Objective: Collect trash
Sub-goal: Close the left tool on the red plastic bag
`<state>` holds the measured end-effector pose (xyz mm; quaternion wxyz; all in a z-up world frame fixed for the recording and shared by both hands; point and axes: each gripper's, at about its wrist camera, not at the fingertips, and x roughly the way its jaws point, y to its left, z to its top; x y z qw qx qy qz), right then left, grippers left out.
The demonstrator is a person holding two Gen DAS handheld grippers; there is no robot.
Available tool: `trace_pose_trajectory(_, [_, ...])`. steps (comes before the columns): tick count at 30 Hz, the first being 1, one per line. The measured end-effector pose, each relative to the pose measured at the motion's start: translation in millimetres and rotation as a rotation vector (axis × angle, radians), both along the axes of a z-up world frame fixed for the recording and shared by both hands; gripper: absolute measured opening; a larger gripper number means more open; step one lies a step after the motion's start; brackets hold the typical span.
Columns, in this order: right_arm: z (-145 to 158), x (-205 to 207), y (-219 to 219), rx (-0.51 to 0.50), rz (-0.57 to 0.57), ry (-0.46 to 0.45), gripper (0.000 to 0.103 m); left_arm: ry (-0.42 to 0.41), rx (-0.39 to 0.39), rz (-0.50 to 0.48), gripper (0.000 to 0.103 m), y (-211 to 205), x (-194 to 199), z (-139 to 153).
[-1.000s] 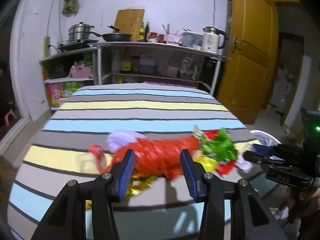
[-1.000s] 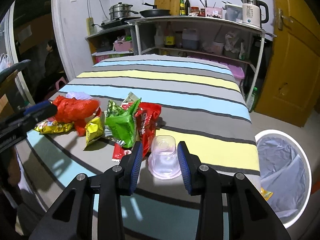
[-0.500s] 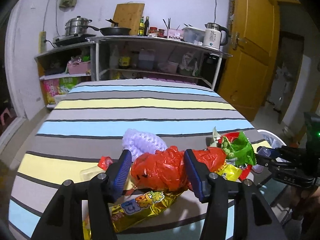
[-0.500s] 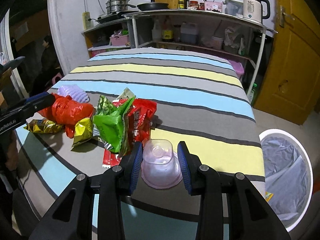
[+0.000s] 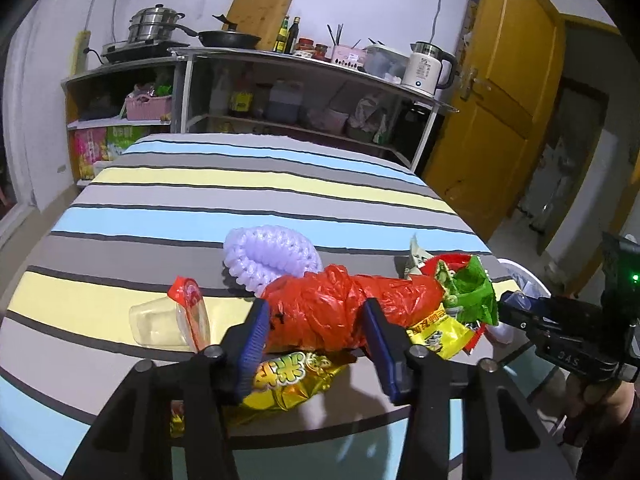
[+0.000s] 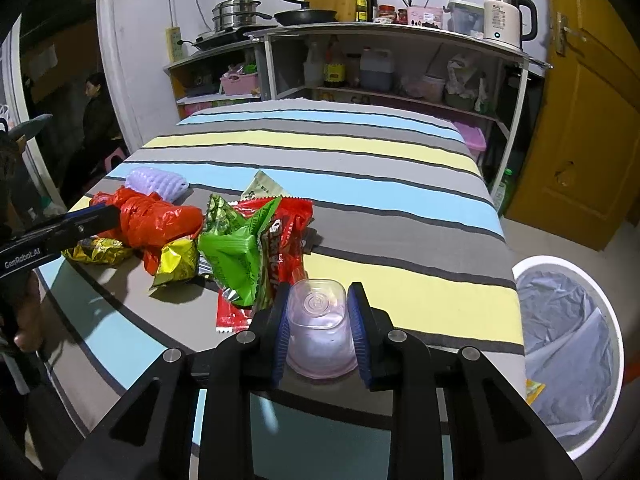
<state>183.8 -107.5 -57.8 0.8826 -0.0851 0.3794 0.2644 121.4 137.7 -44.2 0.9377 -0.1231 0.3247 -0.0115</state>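
A pile of trash lies on the striped table. My left gripper stands open around a crumpled red plastic bag, fingers on either side of it. The bag also shows in the right wrist view. A gold wrapper lies under the left fingers. My right gripper is shut on a clear plastic cup, upside down at the table's near edge. Green and red wrappers lie just beyond it.
A purple foam net and a clear cup with a red wrapper lie by the red bag. A white bin with a liner stands on the floor right of the table. Shelves with cookware stand behind.
My left gripper has moved in lower over the red bag, which now sits between its fingers. My right gripper has closed tighter on the clear cup and drawn it toward the table's near edge.
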Motion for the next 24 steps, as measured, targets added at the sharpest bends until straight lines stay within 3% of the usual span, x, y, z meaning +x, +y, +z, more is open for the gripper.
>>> trace_pose_trajectory(7, [4, -5, -3, 0.011, -0.007, -0.008, 0.029, -0.007, 0.023, -0.004, 0.039, -12, -8, 5])
trace_pose_trajectory(9, [7, -7, -6, 0.016, -0.010, -0.012, 0.029, -0.014, 0.018, 0.001, 0.031, -13, -12, 8])
trace_pose_trajectory(24, [32, -27, -25, 0.057, -0.039, -0.069, 0.028, -0.068, 0.037, 0.012, 0.030, -34, -32, 37])
